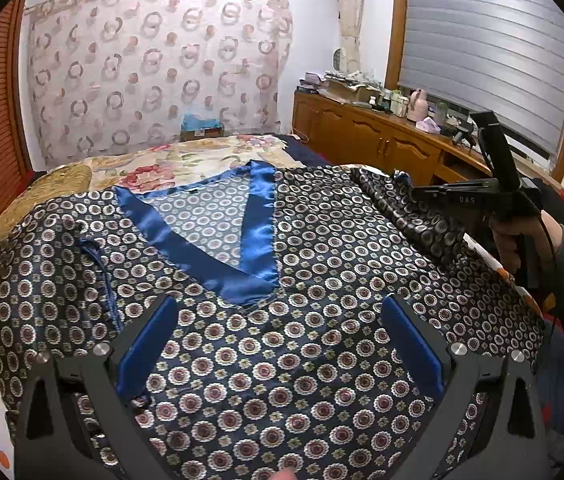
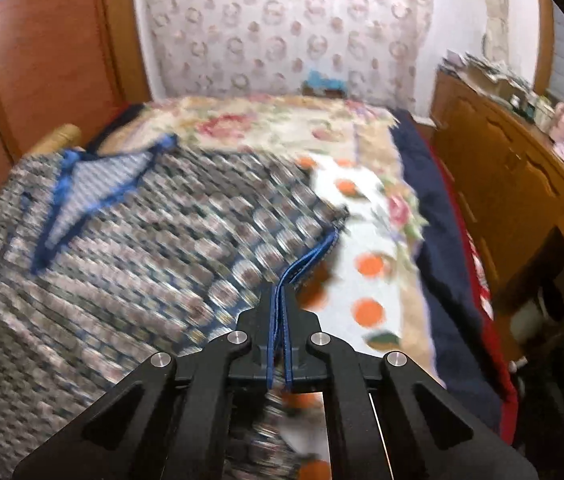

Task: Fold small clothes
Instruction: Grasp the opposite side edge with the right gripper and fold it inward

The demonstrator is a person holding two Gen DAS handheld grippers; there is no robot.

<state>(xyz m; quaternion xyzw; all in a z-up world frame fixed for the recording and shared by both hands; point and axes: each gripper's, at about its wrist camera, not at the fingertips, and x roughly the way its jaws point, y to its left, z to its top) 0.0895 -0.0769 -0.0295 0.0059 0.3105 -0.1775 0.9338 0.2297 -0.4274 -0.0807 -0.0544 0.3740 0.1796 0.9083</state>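
Right claw (image 2: 280, 300) clamped on sleeve hem, left claw (image 1: 278, 344) spread wide over shirt.

Could slip free during the fold: slick satin, only a thin blue hem (image 2: 314, 256) pinched between the right pads, and too sharp a tug would likely drag the whole shirt (image 1: 322, 264) across the bedspread (image 1: 186, 164) instead of folding it. Lies flat on the bed, collar away, chest panel directly under the wide-open left claw, untouched as far as visible; right sleeve edge at the closed right tips.
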